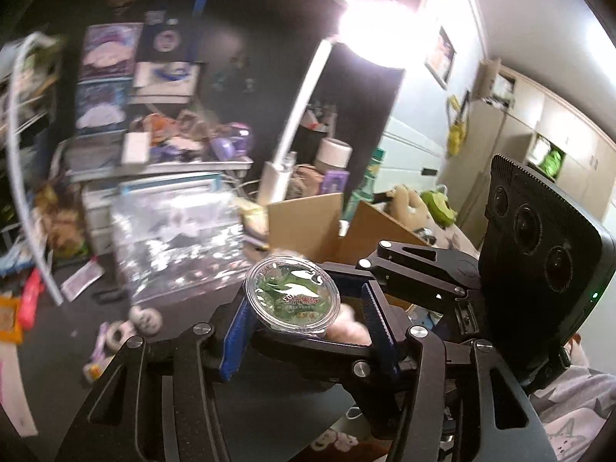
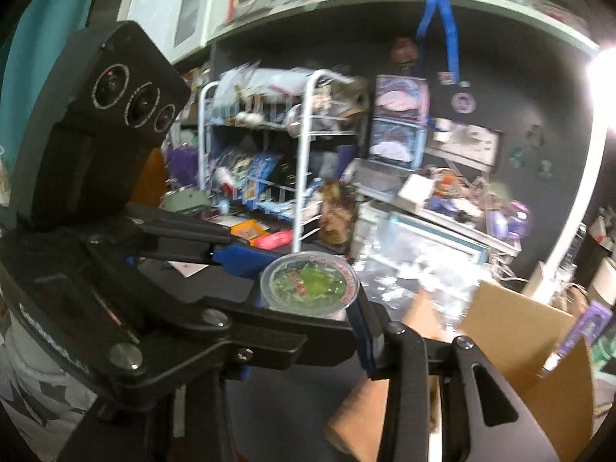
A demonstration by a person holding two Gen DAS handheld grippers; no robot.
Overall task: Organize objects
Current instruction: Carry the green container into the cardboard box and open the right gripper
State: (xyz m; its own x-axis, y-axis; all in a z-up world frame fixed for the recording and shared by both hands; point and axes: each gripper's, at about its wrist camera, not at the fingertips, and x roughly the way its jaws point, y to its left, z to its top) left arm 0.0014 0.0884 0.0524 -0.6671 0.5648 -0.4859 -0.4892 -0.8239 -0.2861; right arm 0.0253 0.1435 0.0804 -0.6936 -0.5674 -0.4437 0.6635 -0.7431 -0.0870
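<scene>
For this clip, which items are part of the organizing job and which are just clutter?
In play: sealed cup with green lid, between the jaws of the left gripper and right gripper; open cardboard box, probably its destination.
Lying about: white wire rack, clear plastic bags, desk lamp, green bottle.

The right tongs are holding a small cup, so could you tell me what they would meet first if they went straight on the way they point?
Probably the crinkled clear plastic bag lying just beyond the cup held in the right tongs. Depth is hard to judge through the fisheye; the cardboard box sits lower and to the right.
</scene>
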